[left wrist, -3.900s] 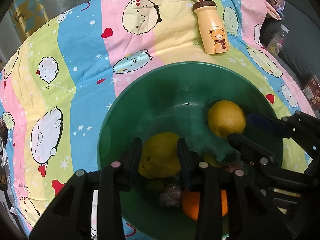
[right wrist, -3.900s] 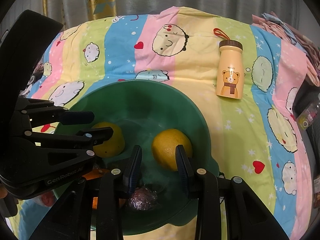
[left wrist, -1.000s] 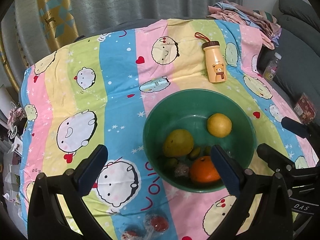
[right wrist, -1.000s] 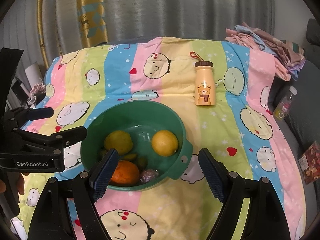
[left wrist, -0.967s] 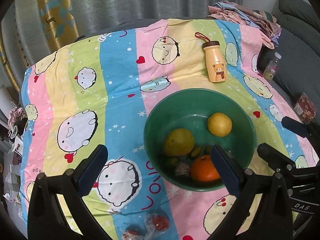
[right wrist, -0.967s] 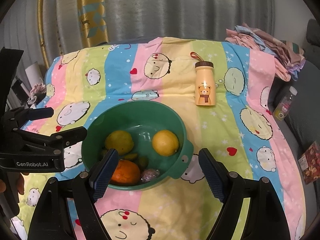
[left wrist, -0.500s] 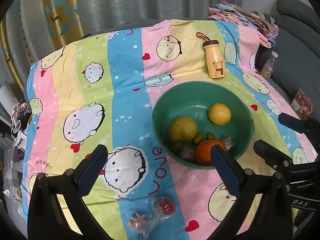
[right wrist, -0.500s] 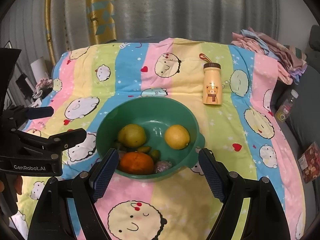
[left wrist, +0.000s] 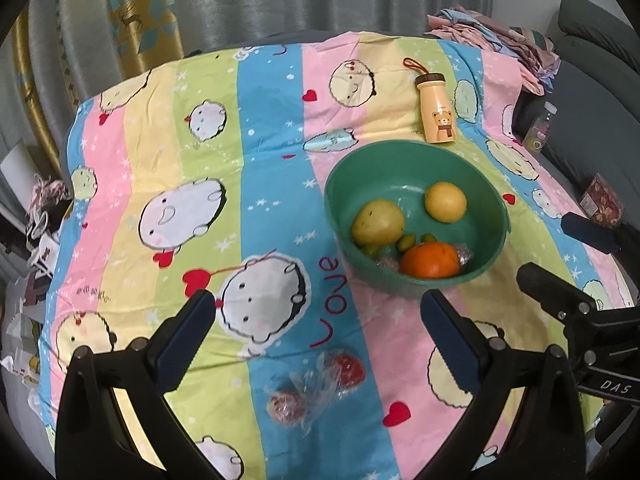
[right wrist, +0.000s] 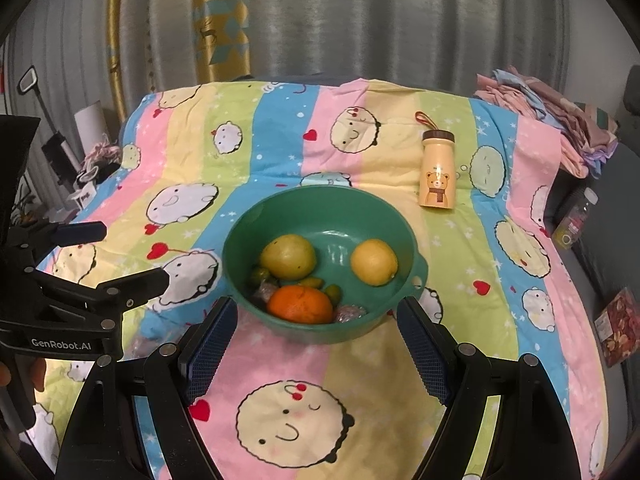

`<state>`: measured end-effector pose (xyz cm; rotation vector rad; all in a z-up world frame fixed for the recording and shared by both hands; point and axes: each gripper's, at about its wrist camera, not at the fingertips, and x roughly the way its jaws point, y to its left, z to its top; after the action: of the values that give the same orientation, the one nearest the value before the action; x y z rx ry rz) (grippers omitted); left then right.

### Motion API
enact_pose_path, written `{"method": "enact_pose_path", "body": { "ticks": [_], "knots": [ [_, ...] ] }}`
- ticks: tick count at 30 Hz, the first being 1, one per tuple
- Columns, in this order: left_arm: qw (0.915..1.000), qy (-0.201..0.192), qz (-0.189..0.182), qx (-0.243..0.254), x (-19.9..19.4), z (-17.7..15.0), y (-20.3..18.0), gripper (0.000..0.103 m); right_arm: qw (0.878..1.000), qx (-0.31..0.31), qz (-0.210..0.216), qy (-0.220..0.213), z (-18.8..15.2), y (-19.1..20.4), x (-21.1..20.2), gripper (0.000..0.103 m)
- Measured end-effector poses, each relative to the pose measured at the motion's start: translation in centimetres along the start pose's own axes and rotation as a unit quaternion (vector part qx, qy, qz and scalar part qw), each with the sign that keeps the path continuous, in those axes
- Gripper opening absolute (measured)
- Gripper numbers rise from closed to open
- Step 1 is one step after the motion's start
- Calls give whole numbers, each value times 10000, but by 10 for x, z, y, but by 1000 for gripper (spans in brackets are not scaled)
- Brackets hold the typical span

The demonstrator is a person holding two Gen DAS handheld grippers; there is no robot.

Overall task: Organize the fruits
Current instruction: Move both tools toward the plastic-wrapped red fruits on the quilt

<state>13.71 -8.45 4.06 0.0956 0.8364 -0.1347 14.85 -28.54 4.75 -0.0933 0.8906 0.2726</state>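
Fruits [right wrist: 300, 306] in green bowl [right wrist: 244, 236]

Wrapped red fruits [left wrist: 316, 388] — blurred, kind unclear

Soft even indoor light, slight blur, heavy fisheye warp w/ dark corners.
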Motion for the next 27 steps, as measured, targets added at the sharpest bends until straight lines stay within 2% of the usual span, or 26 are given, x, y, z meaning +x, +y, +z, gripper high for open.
{"method": "enact_pose_path", "body": {
  "ticks": [5,15,19,22,27],
  "knots": [
    [9998,79,-95,-162,-4,-14,12,102,9999,-69,80,14,-6,10,-4,82],
    [9992,174,-38,-367,-10,-40,31,102,9996,-225,188,54,-13,28,-8,82],
    [9991,106,-37,-414,-18,-51,34,102,9990,-294,319,99,-19,34,-7,82],
    [9991,50,-61,-421,-23,-64,36,102,9973,-443,576,131,-27,41,-6,82],
    [9988,-147,101,-446,-22,-97,45,102,9951,-526,769,339,-48,49,6,82]
  ]
}}
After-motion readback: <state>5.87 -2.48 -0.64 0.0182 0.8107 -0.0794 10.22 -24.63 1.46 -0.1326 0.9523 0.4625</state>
